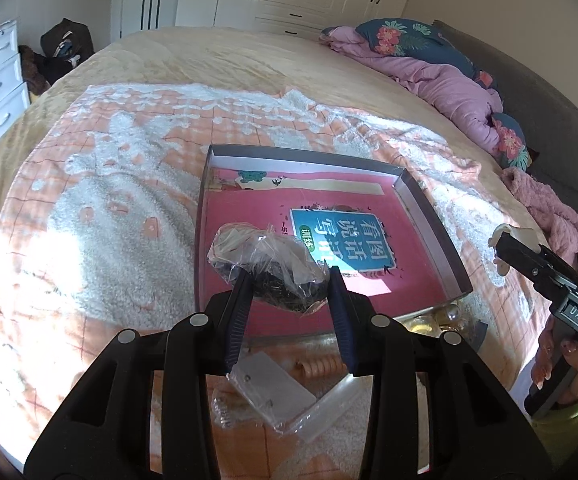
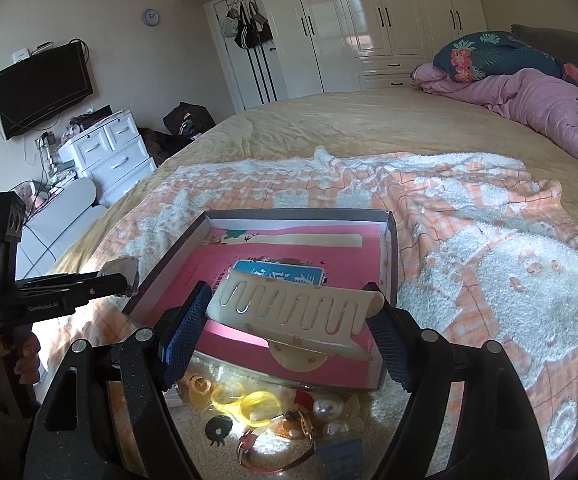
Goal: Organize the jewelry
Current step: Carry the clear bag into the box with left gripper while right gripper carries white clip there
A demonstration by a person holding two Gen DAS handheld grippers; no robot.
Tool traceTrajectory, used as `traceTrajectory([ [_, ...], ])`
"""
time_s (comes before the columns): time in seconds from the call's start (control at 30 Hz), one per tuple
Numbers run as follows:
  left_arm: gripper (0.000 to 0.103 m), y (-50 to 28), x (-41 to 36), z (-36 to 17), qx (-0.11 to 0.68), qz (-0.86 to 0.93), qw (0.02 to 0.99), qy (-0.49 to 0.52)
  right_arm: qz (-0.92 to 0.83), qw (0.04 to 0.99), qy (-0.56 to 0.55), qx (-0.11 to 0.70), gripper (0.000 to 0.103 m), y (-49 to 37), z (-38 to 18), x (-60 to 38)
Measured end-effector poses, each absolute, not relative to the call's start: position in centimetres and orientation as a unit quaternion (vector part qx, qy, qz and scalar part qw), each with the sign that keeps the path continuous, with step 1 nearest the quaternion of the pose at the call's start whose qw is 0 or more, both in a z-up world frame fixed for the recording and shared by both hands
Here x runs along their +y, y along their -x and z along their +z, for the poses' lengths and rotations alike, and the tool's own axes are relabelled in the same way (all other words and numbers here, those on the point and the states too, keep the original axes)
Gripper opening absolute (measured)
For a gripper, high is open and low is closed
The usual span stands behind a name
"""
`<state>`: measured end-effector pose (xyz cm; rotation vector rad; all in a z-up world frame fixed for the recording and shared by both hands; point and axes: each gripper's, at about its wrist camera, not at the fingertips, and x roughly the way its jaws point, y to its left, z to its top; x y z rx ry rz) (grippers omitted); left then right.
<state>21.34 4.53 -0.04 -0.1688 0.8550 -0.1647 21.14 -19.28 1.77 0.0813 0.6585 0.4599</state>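
Your left gripper is clamped on a crinkled clear bag of dark jewelry; the bag sits between the fingertips and bulges out ahead of them, held in the air over the near left part of the tray. Your right gripper grips a cream hair clip crosswise, its ends against both pads, above the tray's near edge. The tray lies on the towel with a pink book inside. Loose pearls and yellow rings lie on the towel just in front of the tray.
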Motion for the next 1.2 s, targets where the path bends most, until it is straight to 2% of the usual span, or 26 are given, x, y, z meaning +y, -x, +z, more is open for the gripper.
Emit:
traceTrajectory([
  [0.63,0.030,-25.4,3.0,-5.3,0.453,-0.083,0.886,0.048,0.207,0.893,-0.001,0.400,0.076,-25.2,-3.7,-16.3],
  [1.1,0.031,-25.5,3.0,-5.9,0.460,-0.084,0.883,0.041,0.191,0.881,0.001,0.433,0.076,-26.2,-6.1,-15.8],
  [1.17,0.031,-25.5,3.0,-5.9,0.460,-0.085,0.883,0.041,0.192,0.880,-0.002,0.434,0.078,-26.1,-6.0,-15.8],
  [1.2,0.031,-25.5,3.0,-5.9,0.460,-0.085,0.883,0.041,0.190,0.881,-0.003,0.433,0.082,-26.0,-6.0,-15.9],
])
